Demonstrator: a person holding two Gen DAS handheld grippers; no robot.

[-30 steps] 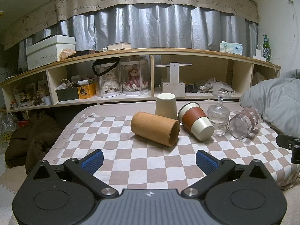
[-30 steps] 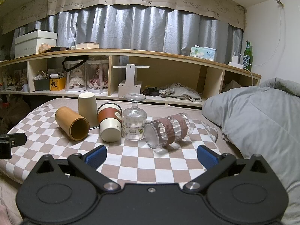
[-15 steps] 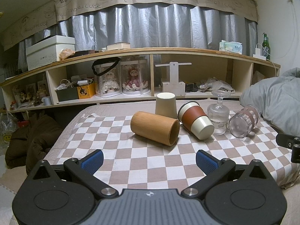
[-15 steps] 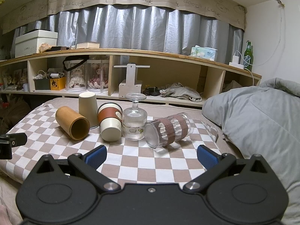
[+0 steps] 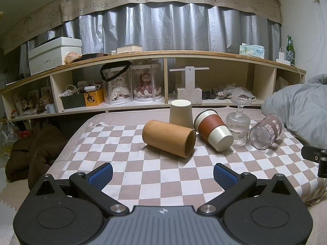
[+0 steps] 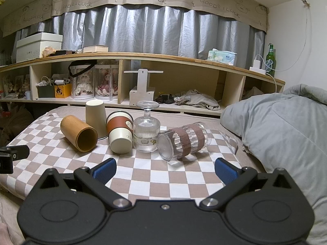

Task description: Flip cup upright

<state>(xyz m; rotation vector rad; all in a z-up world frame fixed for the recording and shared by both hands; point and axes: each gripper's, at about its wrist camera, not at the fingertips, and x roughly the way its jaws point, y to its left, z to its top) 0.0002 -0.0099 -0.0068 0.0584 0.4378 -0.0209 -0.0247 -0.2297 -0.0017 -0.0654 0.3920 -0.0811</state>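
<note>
Both claws hang spread wide with nothing between the blue pads – the left gripper low in its own view, the right gripper low in its view too, each short of the cups on the checkered cloth.

Five vessels sit in a loose row across the middle of the frame. The wooden cup lies on its side, open mouth toward the lower right. Behind it a cream cup stands upside down. The brown-banded cup lies tilted, its base toward the camera, just beside the wooden one. Right of it is an inverted stemmed glass, and then a clear tumbler with brown bands on its side – touching or nearly touching the glass. A grey duvet fills the right edge.
</note>
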